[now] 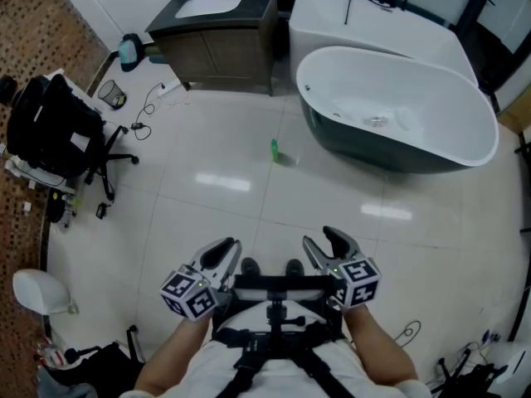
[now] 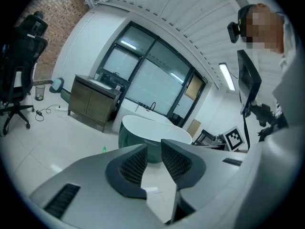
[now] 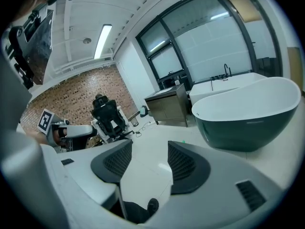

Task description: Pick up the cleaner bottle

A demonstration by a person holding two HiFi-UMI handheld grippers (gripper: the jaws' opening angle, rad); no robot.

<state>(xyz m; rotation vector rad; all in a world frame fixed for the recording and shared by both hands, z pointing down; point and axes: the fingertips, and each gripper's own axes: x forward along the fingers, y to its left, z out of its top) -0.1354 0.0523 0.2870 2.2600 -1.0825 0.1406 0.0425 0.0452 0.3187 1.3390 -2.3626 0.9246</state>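
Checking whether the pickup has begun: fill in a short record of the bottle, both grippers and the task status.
cleaner bottle: green, appears upright on the tiled floor, beside the bathtub, not touching it
left gripper: jaws slightly apart, nothing between them
right gripper: jaws apart, nothing between them
status: not begun; both grippers well short of the bottle

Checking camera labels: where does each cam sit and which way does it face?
Head view: on the person's head, steeply down at the floor; shows left gripper, right gripper, shoes.
Left gripper view: on that gripper, along its empty jaws toward the bathtub; person's torso at right.
Right gripper view: on that gripper, along its open jaws over the floor, office chair left; shoe below.
Shared: all three show bathtub and cleaner bottle.
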